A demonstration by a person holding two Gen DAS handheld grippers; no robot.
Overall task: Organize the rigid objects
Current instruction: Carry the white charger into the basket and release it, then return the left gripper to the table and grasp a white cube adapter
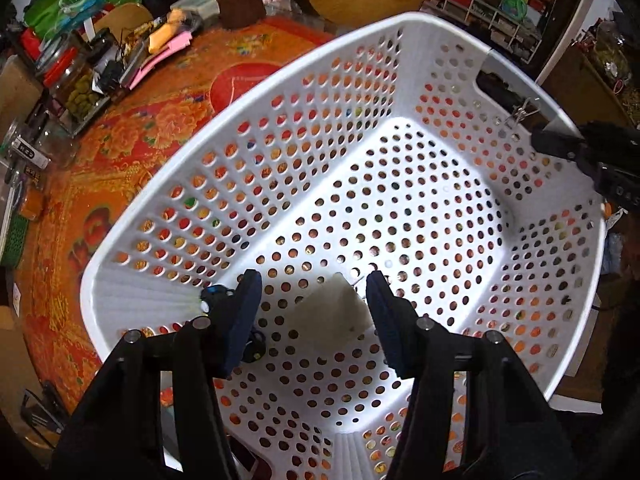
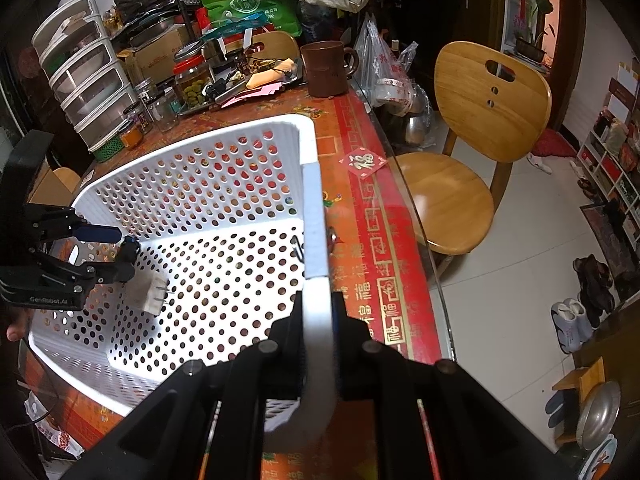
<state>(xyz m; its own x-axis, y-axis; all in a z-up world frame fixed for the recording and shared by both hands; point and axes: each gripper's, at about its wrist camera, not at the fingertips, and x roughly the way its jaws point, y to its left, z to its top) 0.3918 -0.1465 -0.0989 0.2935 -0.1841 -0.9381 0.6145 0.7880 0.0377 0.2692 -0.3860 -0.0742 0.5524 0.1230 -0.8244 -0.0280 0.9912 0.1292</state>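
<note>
A white perforated basket [image 1: 132,264] [image 2: 316,200] stands on the red patterned table. A white plug block [image 1: 332,312] [image 2: 144,290] with metal prongs sits tilted low inside it. My left gripper [image 1: 314,284] [image 2: 124,252] reaches down into the basket with its jaws around the block; a dark gap shows between the left pad and the block, so the jaws stand open. A small black and blue thing [image 1: 214,294] sits by the left finger. My right gripper [image 2: 318,308] [image 1: 556,142] is shut on the basket's rim.
A metal clip [image 1: 520,110] [image 2: 296,246] hangs on the basket rim. Jars [image 2: 192,84], a brown mug [image 2: 326,68] and clear plastic drawers [image 2: 88,68] crowd the table's far side. A wooden chair [image 2: 480,128] stands beyond the table's glass edge.
</note>
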